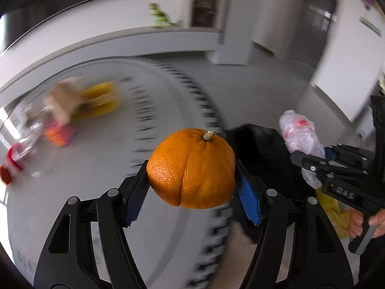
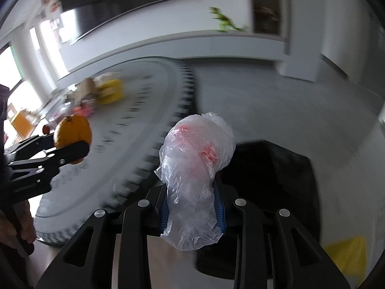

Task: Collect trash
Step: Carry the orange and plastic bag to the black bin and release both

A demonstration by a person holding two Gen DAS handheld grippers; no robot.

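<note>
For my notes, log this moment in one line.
left gripper: shut on orange | right gripper: shut on plastic bag | black bin: below

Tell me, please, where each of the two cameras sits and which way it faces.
Left wrist: on the left tool, looking along its fingers, down at the orange it grips; the right tool and a hand show at the right.
Right wrist: on the right tool, aimed down at the crumpled plastic bag it clamps above the black bin; the left tool shows at the left.
Shared: both tools, orange, bag, bin, the round grey table and a green toy dinosaur.
</note>
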